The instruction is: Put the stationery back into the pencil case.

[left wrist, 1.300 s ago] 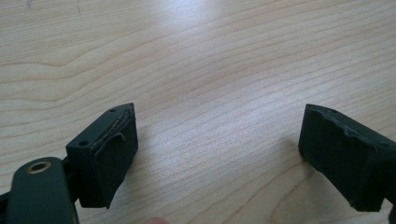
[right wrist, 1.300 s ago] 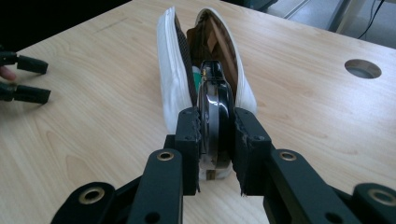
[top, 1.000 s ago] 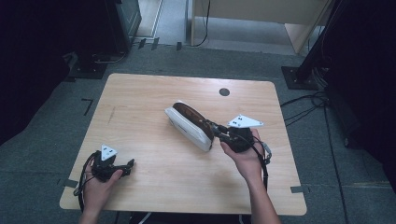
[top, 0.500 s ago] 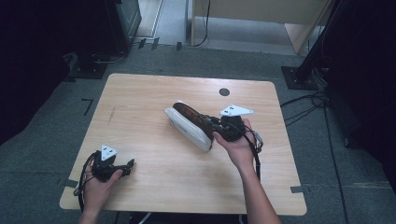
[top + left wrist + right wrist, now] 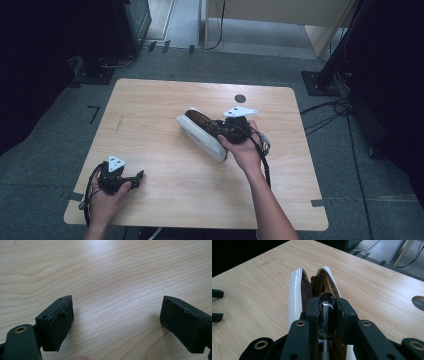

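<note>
shoe [image 5: 202, 132] lies near the middle of the wooden table [image 5: 150, 100], tipped onto its side so the white sole faces the person's side and the opening faces away; its upper is dark brown with a glossy, leathery look, and the long rubbery sole has a fine stitched line along its edge. in the right gripper view the shoe [image 5: 298, 293] shows a brown mesh lining inside the white wall and a darker brown tongue or flap beside it. no brand or writing can be read on it. right gripper [image 5: 231, 128] is clamped on the heel end, its black ribbed pads [image 5: 313, 312] pressing a shiny dark rounded part of the shoe between them, a grey three-cornered plate on top. left gripper [image 5: 136, 176] rests low on the table near the front left corner, well apart from the shoe, its jaws spread wide with nothing but pale wood grain between the two worn black foam pads [image 5: 58, 322]. a small dark round hole [image 5: 240, 98] sits in the tabletop beyond the shoe.
</note>
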The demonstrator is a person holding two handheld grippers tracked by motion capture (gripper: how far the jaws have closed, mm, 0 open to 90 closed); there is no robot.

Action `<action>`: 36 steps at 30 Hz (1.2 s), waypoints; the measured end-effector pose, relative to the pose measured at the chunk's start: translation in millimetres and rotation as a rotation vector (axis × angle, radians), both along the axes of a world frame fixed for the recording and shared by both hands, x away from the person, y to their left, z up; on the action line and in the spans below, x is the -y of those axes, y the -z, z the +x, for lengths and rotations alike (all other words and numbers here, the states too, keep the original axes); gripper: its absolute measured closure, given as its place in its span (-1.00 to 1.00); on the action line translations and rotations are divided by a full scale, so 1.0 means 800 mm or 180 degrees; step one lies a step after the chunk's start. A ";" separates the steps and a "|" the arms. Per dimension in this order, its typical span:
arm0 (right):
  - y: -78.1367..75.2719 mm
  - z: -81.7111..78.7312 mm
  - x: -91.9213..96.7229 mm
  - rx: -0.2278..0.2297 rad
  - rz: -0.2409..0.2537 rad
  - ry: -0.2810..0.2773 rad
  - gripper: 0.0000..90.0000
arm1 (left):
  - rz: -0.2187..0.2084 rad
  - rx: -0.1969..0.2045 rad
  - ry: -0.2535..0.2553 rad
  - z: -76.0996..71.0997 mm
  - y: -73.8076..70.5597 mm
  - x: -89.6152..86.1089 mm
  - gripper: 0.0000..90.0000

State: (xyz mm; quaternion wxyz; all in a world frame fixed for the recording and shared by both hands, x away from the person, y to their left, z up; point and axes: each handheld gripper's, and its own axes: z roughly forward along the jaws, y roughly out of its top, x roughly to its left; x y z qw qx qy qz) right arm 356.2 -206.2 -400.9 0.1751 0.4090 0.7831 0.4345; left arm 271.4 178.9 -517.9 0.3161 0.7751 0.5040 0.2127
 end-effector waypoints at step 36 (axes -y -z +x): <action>-0.014 -0.009 0.007 0.0133 0.0139 0.0044 0.69 | -0.0002 0.0002 0.0000 0.000 0.000 0.000 -0.73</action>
